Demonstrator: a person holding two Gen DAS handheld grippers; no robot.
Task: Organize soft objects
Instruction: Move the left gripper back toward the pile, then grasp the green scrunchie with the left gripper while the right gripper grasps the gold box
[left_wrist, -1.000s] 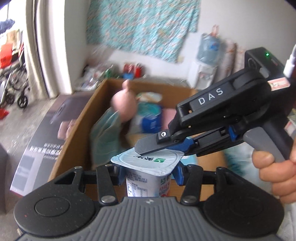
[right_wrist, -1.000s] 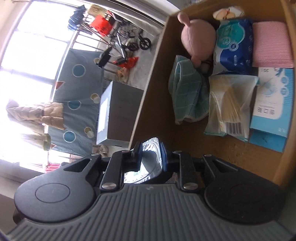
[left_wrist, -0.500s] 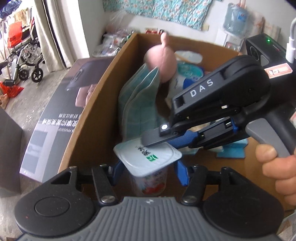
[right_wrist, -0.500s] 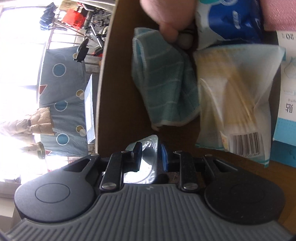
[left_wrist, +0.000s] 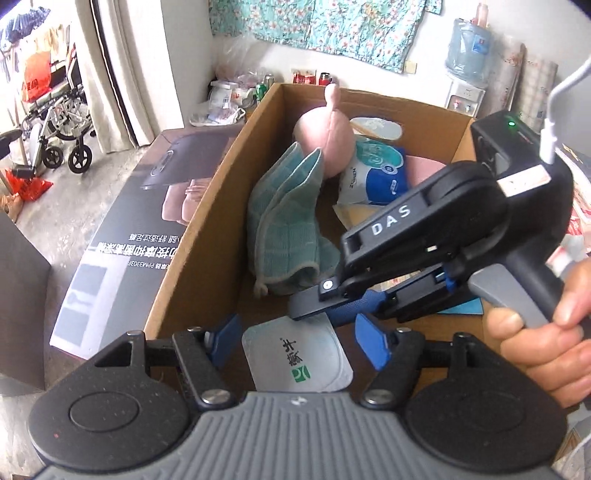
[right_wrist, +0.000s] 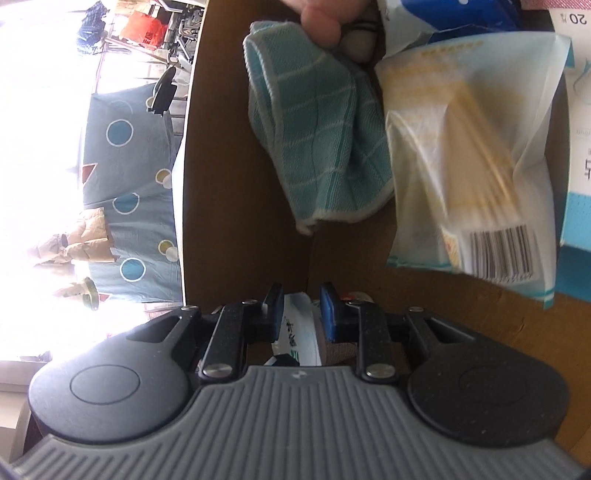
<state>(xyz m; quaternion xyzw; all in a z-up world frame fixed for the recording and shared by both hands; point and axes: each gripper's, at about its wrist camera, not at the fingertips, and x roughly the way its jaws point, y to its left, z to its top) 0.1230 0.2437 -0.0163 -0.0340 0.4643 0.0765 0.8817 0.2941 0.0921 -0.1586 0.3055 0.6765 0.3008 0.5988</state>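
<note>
Opening left gripper (left_wrist: 297, 341), pads clear either side of yogurt cup (left_wrist: 299, 360); right gripper (left_wrist: 314, 308) pinching cup's foil lid edge. Cup low inside cardboard box (left_wrist: 192, 258), near teal towel (left_wrist: 286, 221).

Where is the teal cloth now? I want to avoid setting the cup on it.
In the left wrist view, the teal cloth lies inside the cardboard box along its left wall, below the pink plush toy, beyond the yogurt cup.

I count one brown cardboard box (left_wrist: 207, 236), one folded teal checked cloth (left_wrist: 284, 221), one pink plush toy (left_wrist: 328, 142), one blue-and-white tissue pack (left_wrist: 373, 177), one foil-lidded white yogurt cup (left_wrist: 295, 360), and one clear yellow-filled plastic packet (right_wrist: 461, 155).
</note>
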